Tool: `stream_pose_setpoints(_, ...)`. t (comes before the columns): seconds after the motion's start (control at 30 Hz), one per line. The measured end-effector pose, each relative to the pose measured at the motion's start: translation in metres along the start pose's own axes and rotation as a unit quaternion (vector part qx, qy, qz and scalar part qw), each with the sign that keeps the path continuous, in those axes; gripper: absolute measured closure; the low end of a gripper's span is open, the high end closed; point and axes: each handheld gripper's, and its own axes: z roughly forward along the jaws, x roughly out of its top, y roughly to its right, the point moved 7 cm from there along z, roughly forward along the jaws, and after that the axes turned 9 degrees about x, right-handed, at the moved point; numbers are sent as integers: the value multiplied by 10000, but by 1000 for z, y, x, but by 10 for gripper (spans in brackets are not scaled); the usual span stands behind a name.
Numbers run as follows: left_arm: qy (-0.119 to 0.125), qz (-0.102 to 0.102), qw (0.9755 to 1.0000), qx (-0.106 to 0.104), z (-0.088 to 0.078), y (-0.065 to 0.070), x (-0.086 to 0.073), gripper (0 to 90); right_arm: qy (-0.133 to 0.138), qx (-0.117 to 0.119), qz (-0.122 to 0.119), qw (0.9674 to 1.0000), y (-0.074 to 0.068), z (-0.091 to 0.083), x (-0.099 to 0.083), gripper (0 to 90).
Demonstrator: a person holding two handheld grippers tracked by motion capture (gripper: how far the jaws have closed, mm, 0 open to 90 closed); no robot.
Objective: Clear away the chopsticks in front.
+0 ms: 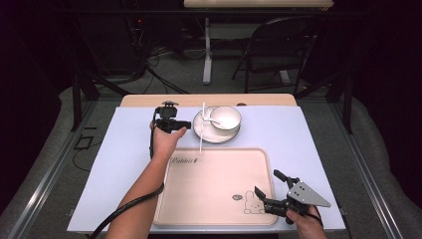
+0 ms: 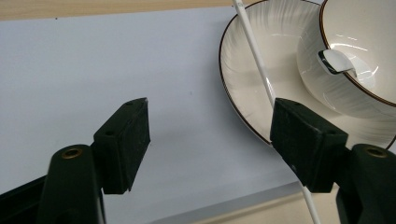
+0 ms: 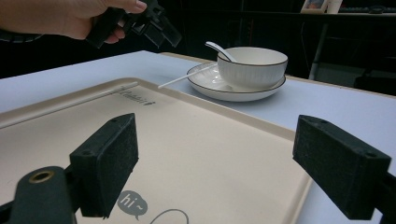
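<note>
A person's left gripper (image 1: 185,124) hovers just beside a white plate (image 1: 199,130) at the far side of the tabletop (image 1: 119,149), its fingers (image 2: 125,140) spread wide with nothing between them. The plate carries a white bowl (image 1: 226,118) with a dark rim, and a white spoon (image 1: 211,119) rests inside the bowl, its handle leaning over the edge. A long, thin white chopstick (image 1: 201,130) lies across the plate's near rim, one end on the plate and the other reaching down toward a beige tray (image 1: 214,186) printed with a cartoon rabbit. In the left gripper view, the chopstick runs right past the inner face of one finger (image 2: 306,140), while the other finger stands well apart over bare tabletop. The right gripper (image 1: 271,189) rests at the tray's near corner, its fingers (image 3: 109,158) also wide apart and holding nothing. The work in hand appears to be picking the chopstick off the plate, and the risks look plain enough: the stick is slim and perched on a sloping glazed rim, so a finger brushing it before the grip closes could roll it away or send it sliding onto the tabletop. A closing grip set too low might catch the plate's edge instead, tipping the plate and shifting the bowl and spoon that sit on it. Pinching the stick near one end could also leave it swinging loose.
</note>
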Motion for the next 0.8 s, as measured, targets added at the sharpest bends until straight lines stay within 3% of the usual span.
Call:
stream_pose_setpoints(0.17, -57, 24, 10000, -37, 9, 5, 0, 349, -5, 0, 12, 10000, 0, 0, 0, 133)
stream_pose_setpoints(0.53, 36, -47, 9997, -220, 19, 19, 7, 623, -17, 4, 40, 10000, 0, -1, 0, 133)
stream_pose_setpoints(0.67, 23, -23, 9997, -222, 23, 24, 9, 634, -22, -2, 57, 10000, 1, -1, -1, 133)
stream_pose_setpoints(0.7, -60, 43, 10000, -50, 32, 29, 10, 633, -20, -10, 73, 10000, 1, -1, -1, 133)
stream_pose_setpoints(0.8, -60, 43, 10000, -50, 32, 29, 10, 631, -35, -1, 94, 10000, 1, -1, -1, 133)
